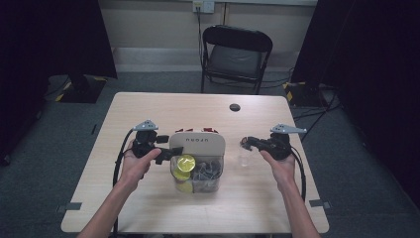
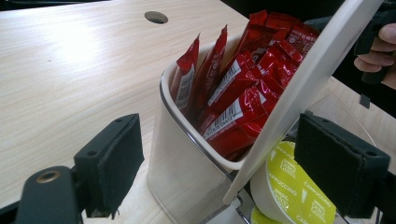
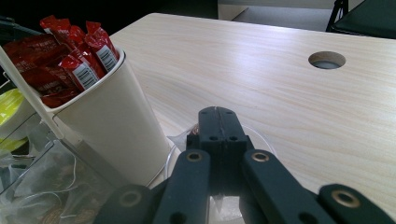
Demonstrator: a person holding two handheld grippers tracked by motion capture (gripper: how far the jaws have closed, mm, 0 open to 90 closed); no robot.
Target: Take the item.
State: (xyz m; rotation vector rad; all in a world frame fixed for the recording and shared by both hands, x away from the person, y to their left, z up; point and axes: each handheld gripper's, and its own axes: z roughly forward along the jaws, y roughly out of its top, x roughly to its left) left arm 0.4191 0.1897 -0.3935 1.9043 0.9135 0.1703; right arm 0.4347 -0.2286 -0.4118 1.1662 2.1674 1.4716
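A white organizer box (image 1: 197, 144) is seen near the middle of the table (image 1: 148, 111), and everything else is placed relative to it. Its back compartment is packed with red sachets (image 2: 243, 93) standing upright; in front of them, behind a slanted white divider, yellow-lidded coffee capsules (image 2: 299, 191) are stacked, with clear-wrapped packets beside them. The left gripper (image 1: 166, 153) is held against the box's left side, its jaws spread apart, with the box's corner and a capsule seen between them but not pressed. The right gripper (image 3: 217, 126) is held just to the right of the box, its jaws brought together on a small clear plastic cup (image 1: 243, 157) (faint against the wood), which stands on the table beside the box.
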